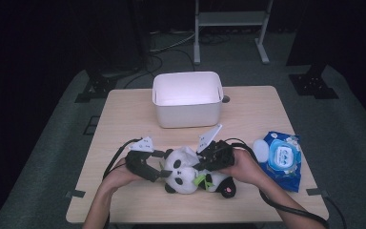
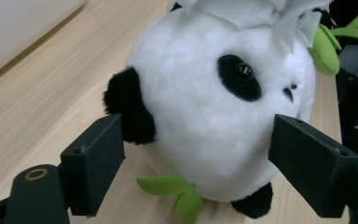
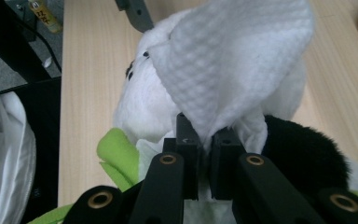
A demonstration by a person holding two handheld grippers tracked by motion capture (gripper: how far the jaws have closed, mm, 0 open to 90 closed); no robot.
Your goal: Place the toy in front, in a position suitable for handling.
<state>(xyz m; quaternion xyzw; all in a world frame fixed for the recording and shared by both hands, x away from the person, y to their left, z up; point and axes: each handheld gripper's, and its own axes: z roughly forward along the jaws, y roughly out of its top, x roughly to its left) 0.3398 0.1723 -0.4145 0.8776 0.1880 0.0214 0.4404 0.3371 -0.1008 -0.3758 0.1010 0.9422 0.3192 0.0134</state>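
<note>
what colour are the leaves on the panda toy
Bright green, felt-like leaves on the panda toy; clearest in the left gripper view.

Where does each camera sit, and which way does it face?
High view: above the person's side, looking forward and down at the table; both forearms show.
Left gripper view: on the left hand-held gripper, facing the panda plush; open jaws show.
Right gripper view: on the right hand-held gripper, jaws pinching a white wipe.
All three share the panda.

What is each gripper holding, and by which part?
The right gripper is shut on a white wipe, pinching its lower edge. The left gripper is open, its jaws on either side of the panda's head, not clamped.
</note>
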